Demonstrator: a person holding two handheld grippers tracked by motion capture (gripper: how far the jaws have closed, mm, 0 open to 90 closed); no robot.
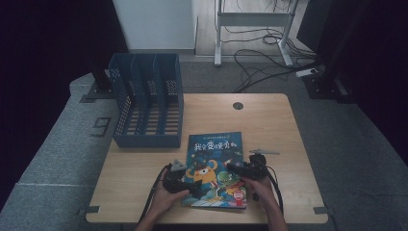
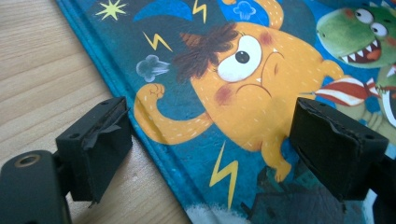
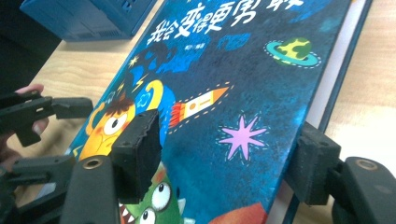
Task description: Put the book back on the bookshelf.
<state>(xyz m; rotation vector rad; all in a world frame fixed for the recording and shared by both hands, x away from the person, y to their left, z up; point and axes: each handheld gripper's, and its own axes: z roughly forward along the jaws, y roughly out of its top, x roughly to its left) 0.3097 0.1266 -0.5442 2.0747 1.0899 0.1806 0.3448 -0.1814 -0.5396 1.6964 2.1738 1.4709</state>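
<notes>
Two hand-held grippers work a picture book (image 1: 216,169) lying flat on the near middle of the desk (image 1: 269,125). The left hand-held gripper (image 2: 205,149) is open, jaws straddling the book's spine edge: one pad over bare wood, the other above the cover, neither seen pressing. The right hand-held gripper (image 3: 224,163) is also open, jaws spanning the opposite edge, where the cover appears slightly lifted off the white page block.

Step in hand, as judged: getting a purchase on the book, likely for lifting toward the file rack (image 1: 148,101) at the desk's far left. Next move calls for closing on a thin edge without skating off.

Book: hard, glossy cover, deep blue with cartoon monsters, rectangular. Rack: blue perforated plastic, three upright slots, empty as far as seen. Desk: pale wood grain, smooth. Pads: black, ridged, rubbery-looking.
</notes>
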